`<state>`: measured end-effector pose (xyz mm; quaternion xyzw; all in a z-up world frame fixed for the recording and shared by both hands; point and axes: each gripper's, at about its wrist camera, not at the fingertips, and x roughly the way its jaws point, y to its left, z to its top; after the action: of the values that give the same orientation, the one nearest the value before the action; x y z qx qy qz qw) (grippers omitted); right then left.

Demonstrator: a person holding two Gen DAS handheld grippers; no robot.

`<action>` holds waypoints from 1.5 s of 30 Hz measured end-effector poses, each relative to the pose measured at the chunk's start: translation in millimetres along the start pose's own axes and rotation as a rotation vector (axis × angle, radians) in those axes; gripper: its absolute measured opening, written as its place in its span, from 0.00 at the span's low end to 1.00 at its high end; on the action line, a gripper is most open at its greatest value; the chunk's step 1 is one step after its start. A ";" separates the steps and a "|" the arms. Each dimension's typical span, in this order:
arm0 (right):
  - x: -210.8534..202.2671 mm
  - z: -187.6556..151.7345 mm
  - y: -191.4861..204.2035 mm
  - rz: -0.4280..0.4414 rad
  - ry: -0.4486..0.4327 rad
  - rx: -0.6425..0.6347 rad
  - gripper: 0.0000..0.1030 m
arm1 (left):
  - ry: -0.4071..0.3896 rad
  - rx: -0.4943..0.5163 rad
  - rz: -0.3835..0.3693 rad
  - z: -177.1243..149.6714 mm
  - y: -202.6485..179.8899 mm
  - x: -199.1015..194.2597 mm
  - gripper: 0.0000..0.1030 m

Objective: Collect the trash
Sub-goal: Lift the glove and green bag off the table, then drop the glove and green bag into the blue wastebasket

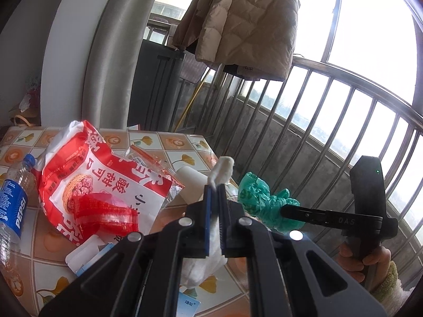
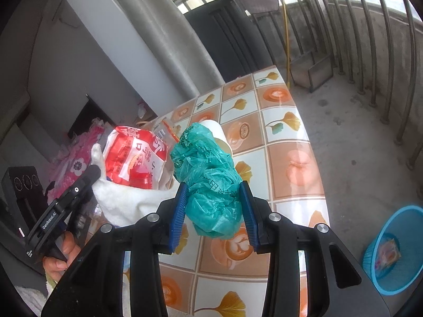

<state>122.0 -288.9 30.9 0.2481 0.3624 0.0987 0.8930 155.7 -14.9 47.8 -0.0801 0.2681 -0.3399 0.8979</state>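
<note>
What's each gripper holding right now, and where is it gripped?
Left gripper: white tissue, pinched near its top. Right gripper: crumpled green plastic bag, clamped across its middle.

Each camera rides just behind its own tongs, looking forward and down along them. The left one sits close over the counter (image 1: 185,142), facing the balcony railing (image 1: 330,111), the right tongs (image 1: 284,211) off to its right. The right one looks from higher, across the counter toward the wall, the left tongs (image 2: 91,171) at its left. Both share the red snack bag (image 1: 105,185) and green plastic bag (image 2: 208,179).
</note>
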 end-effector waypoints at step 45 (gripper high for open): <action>-183.7 -111.4 -211.3 -0.308 -0.217 0.529 0.36 | 0.316 0.234 -0.381 -42.9 -265.5 127.2 0.05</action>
<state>-88.2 -494.0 -36.4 0.4229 0.3115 -0.1623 0.8353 61.5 -297.1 43.9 0.0293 0.3438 -0.5398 0.7678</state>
